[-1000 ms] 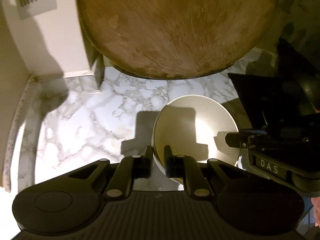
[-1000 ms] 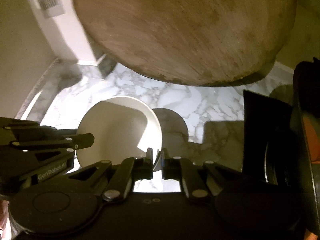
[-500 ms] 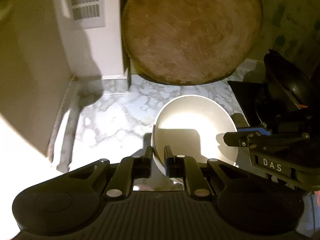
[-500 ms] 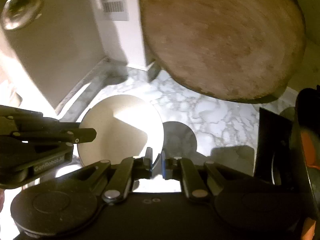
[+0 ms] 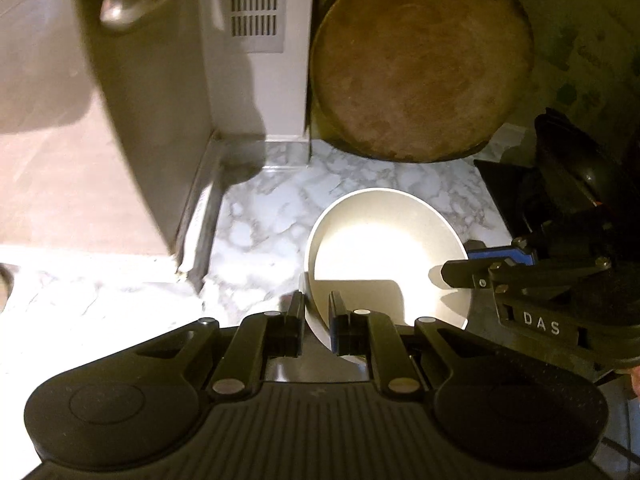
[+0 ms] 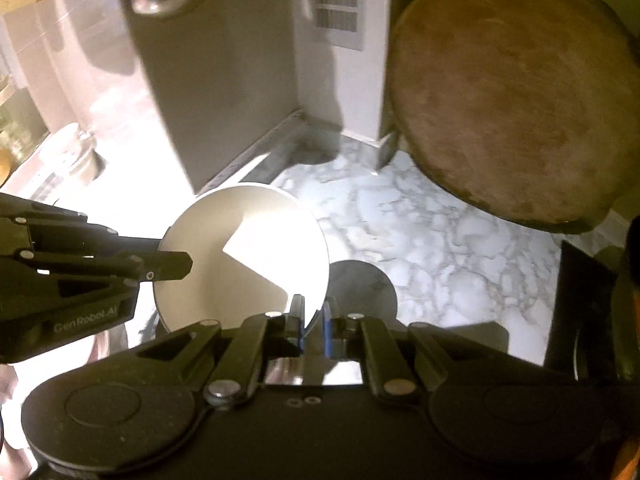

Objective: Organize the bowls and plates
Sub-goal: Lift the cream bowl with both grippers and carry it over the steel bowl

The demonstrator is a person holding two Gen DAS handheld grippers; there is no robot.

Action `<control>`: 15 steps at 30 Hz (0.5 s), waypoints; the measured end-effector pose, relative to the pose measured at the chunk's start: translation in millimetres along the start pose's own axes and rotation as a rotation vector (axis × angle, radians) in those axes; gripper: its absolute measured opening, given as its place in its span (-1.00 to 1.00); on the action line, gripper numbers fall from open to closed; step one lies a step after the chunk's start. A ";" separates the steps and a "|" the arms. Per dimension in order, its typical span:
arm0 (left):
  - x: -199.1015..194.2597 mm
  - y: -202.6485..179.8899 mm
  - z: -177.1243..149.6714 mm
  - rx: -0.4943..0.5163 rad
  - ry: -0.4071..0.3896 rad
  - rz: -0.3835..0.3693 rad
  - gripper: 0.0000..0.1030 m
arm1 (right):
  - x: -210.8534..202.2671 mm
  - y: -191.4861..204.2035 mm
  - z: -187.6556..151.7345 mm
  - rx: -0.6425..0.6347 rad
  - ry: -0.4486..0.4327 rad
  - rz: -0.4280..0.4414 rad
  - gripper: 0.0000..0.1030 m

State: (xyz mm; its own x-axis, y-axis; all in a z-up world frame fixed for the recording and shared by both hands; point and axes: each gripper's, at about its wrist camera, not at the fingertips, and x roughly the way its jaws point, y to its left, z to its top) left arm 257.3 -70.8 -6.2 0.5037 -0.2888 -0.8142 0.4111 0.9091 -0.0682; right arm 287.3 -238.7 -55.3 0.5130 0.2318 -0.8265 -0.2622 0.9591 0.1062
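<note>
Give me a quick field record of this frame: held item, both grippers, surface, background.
held item: white bowl, empty, gripped by its rim from two sides
left gripper: shut on the bowl's near rim
right gripper: shut on the rim at the opposite side
surface: marble-pattern counter; bowl's shadow falls on it, bowl looks lifted clear
background: round wooden board leaning upright at the back; vent grille on the white wall
right edge: dark objects, too dim to identify

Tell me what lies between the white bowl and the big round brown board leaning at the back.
Only bare marble countertop separates the white bowl from the round brown board; both wrist views show that stretch empty.
</note>
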 end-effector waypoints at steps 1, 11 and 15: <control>-3.0 3.0 -2.9 -0.005 0.003 0.003 -0.79 | -0.2 4.4 -0.3 -0.008 0.002 0.005 -0.82; -11.1 22.9 -31.6 -0.033 0.046 0.027 -0.79 | 10.4 38.2 -10.3 -0.066 0.051 0.032 -0.82; -5.2 27.6 -41.6 -0.047 0.067 0.030 -0.79 | 19.3 44.5 -16.7 -0.071 0.079 0.031 -0.82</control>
State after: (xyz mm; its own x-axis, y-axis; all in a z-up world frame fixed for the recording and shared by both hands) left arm 234.4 -31.7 -27.8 0.4626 -0.2418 -0.8530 0.3595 0.9306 -0.0688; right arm 271.8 -194.2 -75.7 0.4382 0.2454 -0.8647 -0.3361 0.9370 0.0956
